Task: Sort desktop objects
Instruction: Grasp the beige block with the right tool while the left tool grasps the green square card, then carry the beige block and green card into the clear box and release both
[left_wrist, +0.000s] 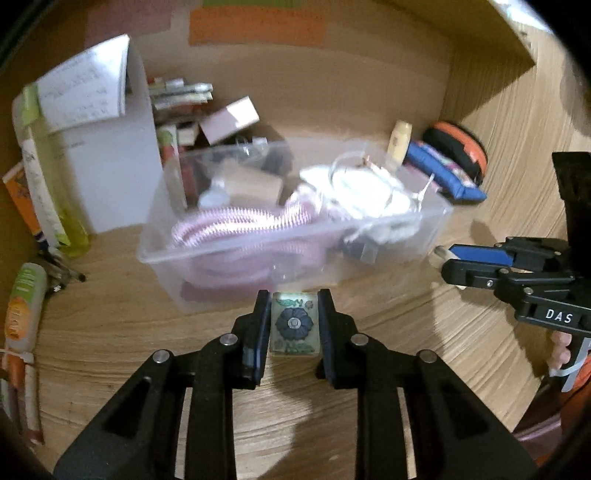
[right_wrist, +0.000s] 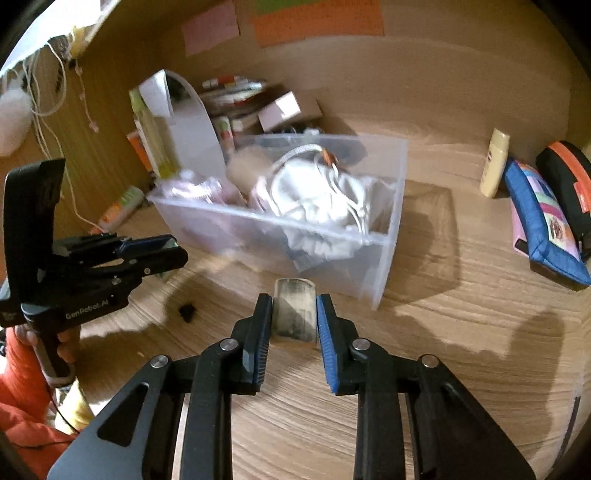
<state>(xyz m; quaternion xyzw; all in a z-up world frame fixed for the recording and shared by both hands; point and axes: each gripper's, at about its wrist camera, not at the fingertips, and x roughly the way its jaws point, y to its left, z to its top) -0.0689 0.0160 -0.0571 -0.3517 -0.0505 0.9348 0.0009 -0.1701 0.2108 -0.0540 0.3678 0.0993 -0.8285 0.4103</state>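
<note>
My left gripper (left_wrist: 294, 322) is shut on a small clear tile with a dark flower design (left_wrist: 294, 325), held just in front of a clear plastic bin (left_wrist: 236, 254). My right gripper (right_wrist: 294, 317) is shut on a small clear block with a dark smudged face (right_wrist: 295, 314), held in front of the same bin (right_wrist: 384, 258). The bin holds a pink coiled cable (left_wrist: 229, 225) and white cloth with cords (right_wrist: 314, 199). Each gripper shows in the other's view: the right one (left_wrist: 448, 264) at the bin's right end, the left one (right_wrist: 173, 249) at its left end.
A white file holder (left_wrist: 118, 177) with papers, a yellow-green bottle (left_wrist: 48, 192) and stacked books (left_wrist: 181, 96) stand behind the bin. A cream bottle (right_wrist: 495, 166), a blue pouch (right_wrist: 543, 218) and a black-orange case (right_wrist: 569, 177) lie right. A tube (left_wrist: 22, 306) lies left.
</note>
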